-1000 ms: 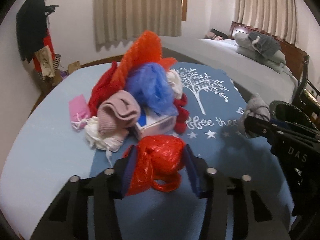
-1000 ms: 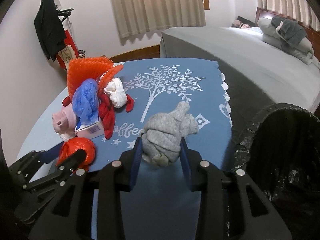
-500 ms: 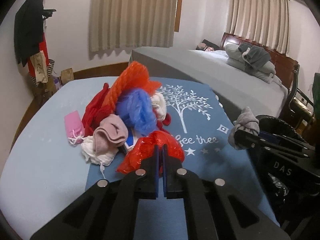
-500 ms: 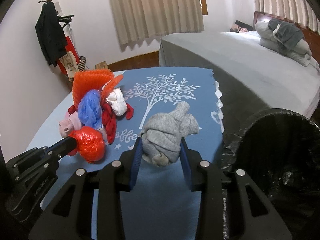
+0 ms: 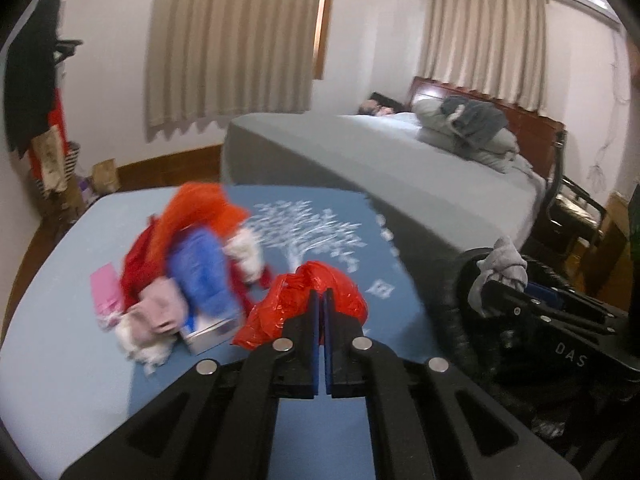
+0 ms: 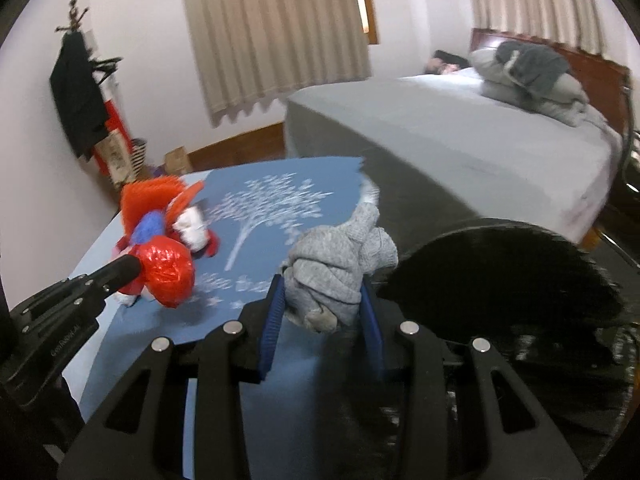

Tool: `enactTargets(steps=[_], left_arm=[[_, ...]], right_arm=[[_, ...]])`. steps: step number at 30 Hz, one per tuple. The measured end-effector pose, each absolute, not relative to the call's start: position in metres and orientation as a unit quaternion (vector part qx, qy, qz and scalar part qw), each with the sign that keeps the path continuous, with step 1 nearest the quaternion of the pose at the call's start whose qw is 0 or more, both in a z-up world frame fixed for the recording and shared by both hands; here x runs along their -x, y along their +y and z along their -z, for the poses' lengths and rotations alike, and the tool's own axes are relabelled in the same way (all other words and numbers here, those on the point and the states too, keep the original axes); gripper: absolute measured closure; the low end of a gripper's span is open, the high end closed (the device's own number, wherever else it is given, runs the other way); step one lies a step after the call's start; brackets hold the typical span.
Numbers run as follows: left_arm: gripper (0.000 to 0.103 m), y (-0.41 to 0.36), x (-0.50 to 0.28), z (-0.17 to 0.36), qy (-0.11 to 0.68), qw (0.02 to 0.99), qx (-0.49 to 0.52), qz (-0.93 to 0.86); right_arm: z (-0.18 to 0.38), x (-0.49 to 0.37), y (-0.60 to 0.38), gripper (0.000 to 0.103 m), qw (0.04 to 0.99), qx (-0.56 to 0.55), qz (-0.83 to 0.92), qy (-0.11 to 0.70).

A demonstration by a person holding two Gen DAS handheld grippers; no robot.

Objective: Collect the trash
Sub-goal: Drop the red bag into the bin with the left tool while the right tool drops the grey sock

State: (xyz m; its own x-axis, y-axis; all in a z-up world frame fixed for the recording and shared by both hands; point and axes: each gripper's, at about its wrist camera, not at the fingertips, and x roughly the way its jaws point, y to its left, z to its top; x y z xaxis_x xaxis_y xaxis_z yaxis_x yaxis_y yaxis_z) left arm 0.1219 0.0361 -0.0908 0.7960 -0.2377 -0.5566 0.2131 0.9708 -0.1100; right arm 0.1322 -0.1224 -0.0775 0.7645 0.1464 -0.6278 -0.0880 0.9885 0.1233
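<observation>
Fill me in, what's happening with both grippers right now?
The left gripper is shut on a red plastic bag, held up off the blue table. The right gripper is shut on a balled grey sock, beside the black bin. A heap of clutter remains on the table.

White walls (image 6: pixel 152 40) enclose a bedroom. Beige curtains (image 5: pixel 232 44) hang at 12 o'clock, a second set (image 5: pixel 484 36) at 2 o'clock. A grey bed (image 6: pixel 460 120) with a wooden headboard (image 5: pixel 520 108) fills the right side (pillows piled on it). A coat rack (image 6: pixel 80 92) stands at 9 o'clock.
</observation>
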Motion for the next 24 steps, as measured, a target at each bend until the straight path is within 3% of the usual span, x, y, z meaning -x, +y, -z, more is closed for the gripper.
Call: enactTargets(steps=[16, 19, 20, 22, 24], left_arm=[[0.101, -0.092, -0.136, 0.082, 0.298, 0.918, 0.0, 0.261], [0.099, -0.105, -0.137, 0.083, 0.3, 0.911, -0.003, 0.283], [0.097, -0.109, -0.138, 0.084, 0.303, 0.908, -0.003, 0.29], [0.061, -0.11, -0.137, 0.085, 0.305, 0.905, -0.003, 0.296], [0.051, -0.108, -0.135, 0.085, 0.299, 0.908, 0.0, 0.293]], right_arm=[[0.081, -0.099, -0.239, 0.066, 0.94, -0.061, 0.079, 0.327], [0.082, -0.093, -0.252, 0.064, 0.938, -0.063, 0.098, 0.326], [0.083, -0.091, -0.257, 0.058, 0.938, -0.063, 0.105, 0.325], [0.083, -0.092, -0.263, 0.044, 0.937, -0.064, 0.115, 0.323], [0.084, -0.089, -0.267, 0.031, 0.937, -0.064, 0.124, 0.319]])
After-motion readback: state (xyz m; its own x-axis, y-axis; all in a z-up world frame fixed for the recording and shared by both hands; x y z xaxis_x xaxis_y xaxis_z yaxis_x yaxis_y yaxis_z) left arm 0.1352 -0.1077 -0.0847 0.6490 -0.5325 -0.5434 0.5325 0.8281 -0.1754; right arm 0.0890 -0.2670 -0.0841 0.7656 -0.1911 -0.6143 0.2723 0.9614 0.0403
